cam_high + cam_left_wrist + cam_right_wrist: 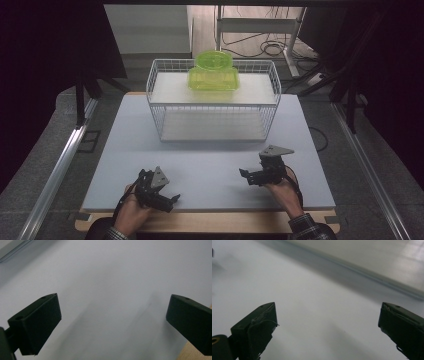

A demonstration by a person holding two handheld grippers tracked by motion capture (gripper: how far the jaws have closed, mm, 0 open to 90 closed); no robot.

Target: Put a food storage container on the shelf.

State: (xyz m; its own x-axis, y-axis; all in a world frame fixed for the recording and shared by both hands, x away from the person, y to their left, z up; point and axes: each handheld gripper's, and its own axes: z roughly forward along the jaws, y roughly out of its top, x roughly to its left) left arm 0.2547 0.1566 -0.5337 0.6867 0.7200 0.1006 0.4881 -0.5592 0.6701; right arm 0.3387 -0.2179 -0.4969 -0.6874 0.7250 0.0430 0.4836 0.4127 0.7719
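Observation:
A translucent lime-green plastic container [213, 72] with a round lid sits on the upper shelf of a white wire basket [159, 113] at the back of the white table board [210, 160]. My left gripper [172, 200] rests low near the front left of the board, jaws spread wide with nothing between them; in the left gripper view [113, 322] only bare board lies between the jaws. My right gripper [244, 176] is held at the front right, pointing left, also open and empty, as the right gripper view [328, 325] confirms.
The wire basket stands about a forearm's length ahead of both grippers. The board's wooden front edge [210, 222] lies just under the hands. Metal rails [60, 170] run along both sides, and cables [270, 47] lie on the floor behind.

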